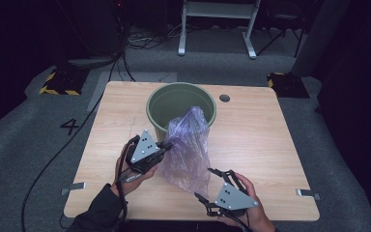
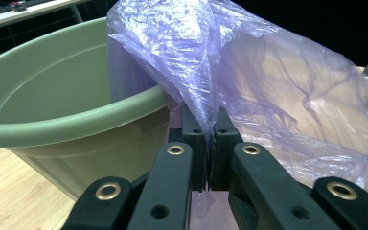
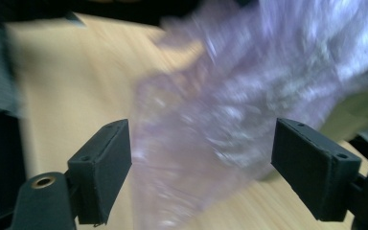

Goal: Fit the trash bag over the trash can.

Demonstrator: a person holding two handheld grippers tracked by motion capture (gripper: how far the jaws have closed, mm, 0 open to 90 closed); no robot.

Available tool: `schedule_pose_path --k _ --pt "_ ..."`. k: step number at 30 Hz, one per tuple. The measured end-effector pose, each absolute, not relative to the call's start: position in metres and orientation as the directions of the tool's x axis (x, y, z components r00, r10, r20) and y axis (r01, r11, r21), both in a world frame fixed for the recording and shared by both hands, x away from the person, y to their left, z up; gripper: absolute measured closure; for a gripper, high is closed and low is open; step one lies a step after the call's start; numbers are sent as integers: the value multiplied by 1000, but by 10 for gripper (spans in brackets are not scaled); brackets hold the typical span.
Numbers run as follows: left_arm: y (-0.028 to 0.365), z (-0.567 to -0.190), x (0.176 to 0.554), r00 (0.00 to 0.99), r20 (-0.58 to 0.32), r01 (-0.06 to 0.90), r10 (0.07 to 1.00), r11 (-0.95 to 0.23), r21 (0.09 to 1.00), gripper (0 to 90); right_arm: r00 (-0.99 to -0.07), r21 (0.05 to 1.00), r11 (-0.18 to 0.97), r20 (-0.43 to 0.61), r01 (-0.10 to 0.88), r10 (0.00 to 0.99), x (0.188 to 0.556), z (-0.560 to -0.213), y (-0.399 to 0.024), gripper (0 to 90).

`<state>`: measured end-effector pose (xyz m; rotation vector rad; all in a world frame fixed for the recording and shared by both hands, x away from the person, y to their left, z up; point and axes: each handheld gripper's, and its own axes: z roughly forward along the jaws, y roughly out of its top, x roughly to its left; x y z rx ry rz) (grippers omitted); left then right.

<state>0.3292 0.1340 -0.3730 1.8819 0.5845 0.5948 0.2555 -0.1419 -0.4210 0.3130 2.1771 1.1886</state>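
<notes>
Table: bare wood, nothing loose nearby. Green bucket: upright at the far middle, rigid, rim just beside the film and likely to snag it. Purple plastic bag: draped from the bucket's near rim down toward the near edge; judged very light, limp, slippery, easily torn; best pinched at a gathered fold or the mouth edge. Left hand-held gripper: clamped on a bag fold beside the bucket. Right hand-held gripper: jaws apart, bag's lower end between them, unpressed.
</notes>
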Motion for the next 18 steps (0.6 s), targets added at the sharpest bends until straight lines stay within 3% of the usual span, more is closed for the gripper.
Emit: schedule_pose_path --k 3,7,10,13,16,18 --pt "136 -372 330 761 125 132 637 -340 931 882 -729 789 611 -455 -64 511 269 -435 -139 286" --pt "138 -372 332 760 116 138 640 -333 933 879 -695 783 615 -494 -95 522 278 -441 -140 583" --pt "139 -372 333 759 113 142 641 -333 932 874 -698 795 596 -489 -110 523 281 -439 -143 753" --pt "140 -372 333 757 113 140 644 -329 934 854 -703 810 572 -482 -130 523 282 -435 -148 861" --pt "141 -372 334 748 102 151 656 -318 936 730 -703 826 544 -474 -148 530 282 -429 -152 900" --pt "141 -372 335 753 88 163 652 -314 935 535 -704 840 520 -462 -153 539 282 -425 -155 900"
